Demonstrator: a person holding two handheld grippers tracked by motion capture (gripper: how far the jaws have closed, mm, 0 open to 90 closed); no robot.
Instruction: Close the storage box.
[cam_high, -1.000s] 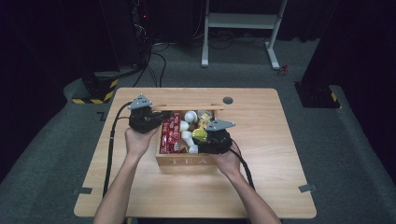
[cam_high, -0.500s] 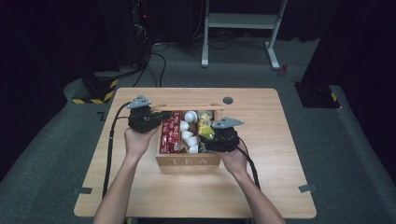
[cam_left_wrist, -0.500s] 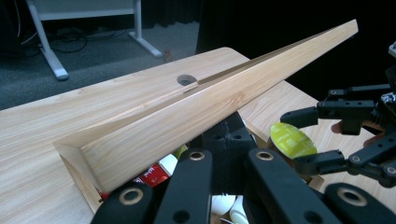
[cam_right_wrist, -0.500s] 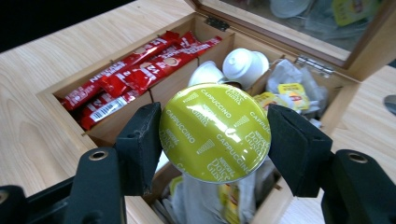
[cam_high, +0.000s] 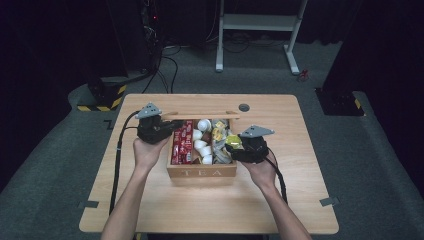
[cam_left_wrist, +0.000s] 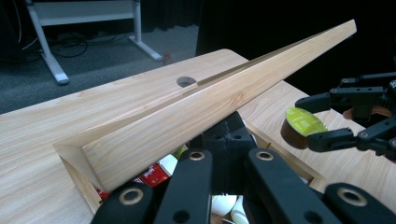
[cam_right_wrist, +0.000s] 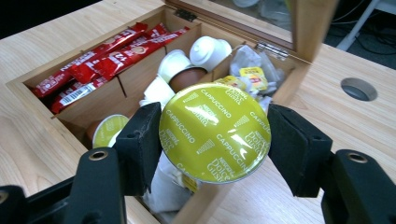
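A wooden tea box (cam_high: 202, 172) stands mid-table with its lid (cam_high: 200, 115) raised. My left gripper (cam_high: 170, 131) is at the lid's left end. In the left gripper view its fingers (cam_left_wrist: 187, 186) stand close together under the lid (cam_left_wrist: 210, 102), which hides their tips. My right gripper (cam_high: 236, 147) hovers over the box's right edge, shut on a yellow-green cappuccino capsule (cam_right_wrist: 215, 133) held flat between the pads. That capsule (cam_left_wrist: 303, 126) also appears in the left gripper view. Red sachets (cam_right_wrist: 107, 51), white capsules (cam_right_wrist: 210, 51) and a second green capsule (cam_right_wrist: 109, 130) lie in the box.
A round cable hole (cam_high: 244, 107) sits in the table behind the box. Yellow tea sachets (cam_right_wrist: 254, 74) fill the box's right compartment. Bare table (cam_high: 300, 175) lies right of the box and in front of it. A white stand (cam_high: 260, 25) is on the floor beyond.
My right gripper has carried the capsule to the right, from over the box's middle to its right edge. The left gripper and the lid have stayed in place.
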